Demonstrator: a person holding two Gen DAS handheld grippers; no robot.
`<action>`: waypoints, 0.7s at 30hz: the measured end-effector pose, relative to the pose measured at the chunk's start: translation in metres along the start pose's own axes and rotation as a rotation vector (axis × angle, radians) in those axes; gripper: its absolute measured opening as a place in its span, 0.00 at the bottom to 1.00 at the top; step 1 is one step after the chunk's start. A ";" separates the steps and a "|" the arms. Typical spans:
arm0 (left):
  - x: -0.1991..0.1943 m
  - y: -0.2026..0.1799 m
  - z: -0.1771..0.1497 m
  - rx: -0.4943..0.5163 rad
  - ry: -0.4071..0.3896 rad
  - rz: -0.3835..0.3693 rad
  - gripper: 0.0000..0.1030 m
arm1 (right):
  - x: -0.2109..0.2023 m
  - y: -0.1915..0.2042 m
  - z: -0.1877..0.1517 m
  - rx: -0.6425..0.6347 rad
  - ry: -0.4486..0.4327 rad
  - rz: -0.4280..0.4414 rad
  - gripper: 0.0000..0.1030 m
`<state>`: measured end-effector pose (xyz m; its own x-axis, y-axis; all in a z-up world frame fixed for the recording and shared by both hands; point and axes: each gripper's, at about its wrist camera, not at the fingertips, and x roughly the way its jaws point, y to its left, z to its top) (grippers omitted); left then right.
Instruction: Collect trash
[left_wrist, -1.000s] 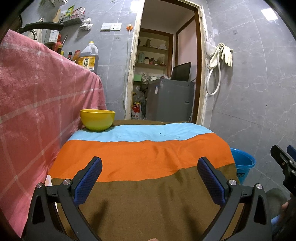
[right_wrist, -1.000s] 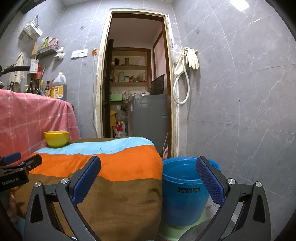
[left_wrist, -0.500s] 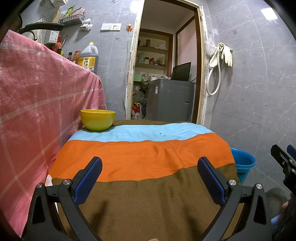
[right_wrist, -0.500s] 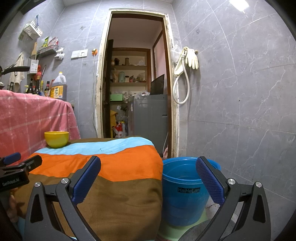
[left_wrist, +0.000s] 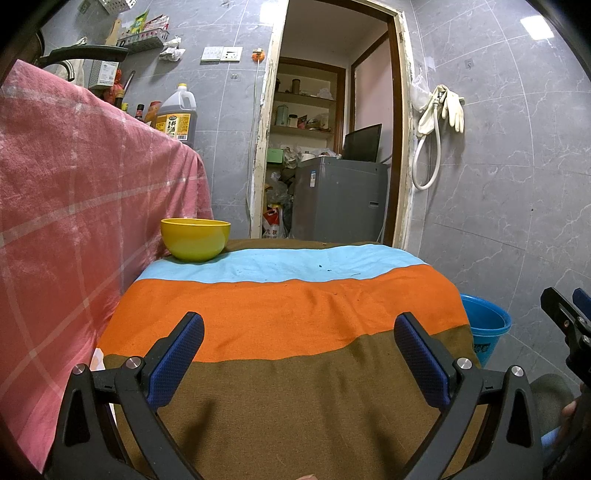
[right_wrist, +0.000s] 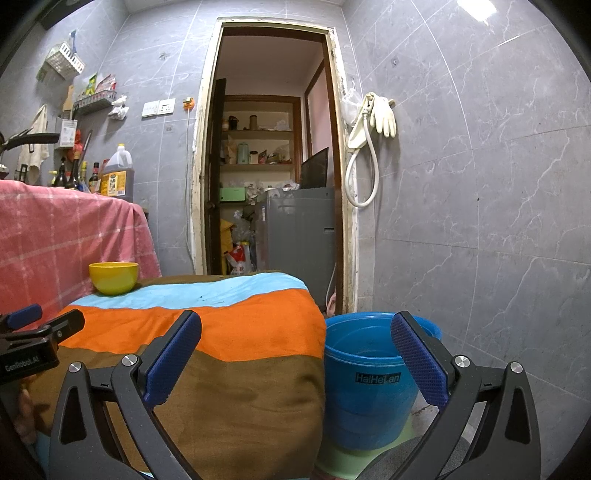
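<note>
Left hand-held gripper (left_wrist: 299, 354) hovers over the near, brown band of the striped cloth (left_wrist: 288, 306) that covers the desk, jaws spread wide with nothing between them. Ahead of it and to its left, a yellow bowl (left_wrist: 195, 239) stands on the far light-blue band, close beside the pink checked cloth (left_wrist: 74, 192) draped over a higher counter. A few small dark specks (left_wrist: 325, 266) lie on the blue band ahead; they are too small to identify, and no other trash shows on the desk.

To its right, past the desk's right edge, a blue bucket (right_wrist: 369, 373) stands on the floor. Its position below that edge suggests it serves as the trash receptacle, so that items can be carried or dropped over the edge.

Right hand-held gripper (right_wrist: 295, 358) is level with the desk's right corner, jaws equally wide and empty, with the bucket's open mouth just ahead between its fingers.

Clearance: the desk surface ahead of both units is unobstructed up to the bowl. The pink cloth closes off the left side; the tiled wall (right_wrist: 480, 221) limits room to the right beyond the bucket. The step in hand appears to be locating an item.
</note>
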<state>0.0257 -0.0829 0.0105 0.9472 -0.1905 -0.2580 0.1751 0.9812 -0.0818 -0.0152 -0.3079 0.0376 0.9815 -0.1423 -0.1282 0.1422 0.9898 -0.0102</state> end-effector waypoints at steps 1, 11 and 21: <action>0.000 0.000 0.000 0.000 -0.001 0.000 0.98 | 0.000 0.000 0.000 0.000 0.000 0.000 1.00; 0.000 0.001 0.000 0.001 -0.001 0.000 0.98 | 0.000 0.001 0.000 0.000 -0.001 0.000 1.00; 0.000 0.002 -0.001 0.001 -0.002 0.000 0.98 | 0.000 0.001 0.000 0.001 0.000 0.000 1.00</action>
<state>0.0260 -0.0814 0.0098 0.9477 -0.1903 -0.2563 0.1751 0.9812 -0.0809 -0.0153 -0.3072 0.0374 0.9815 -0.1428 -0.1277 0.1427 0.9897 -0.0096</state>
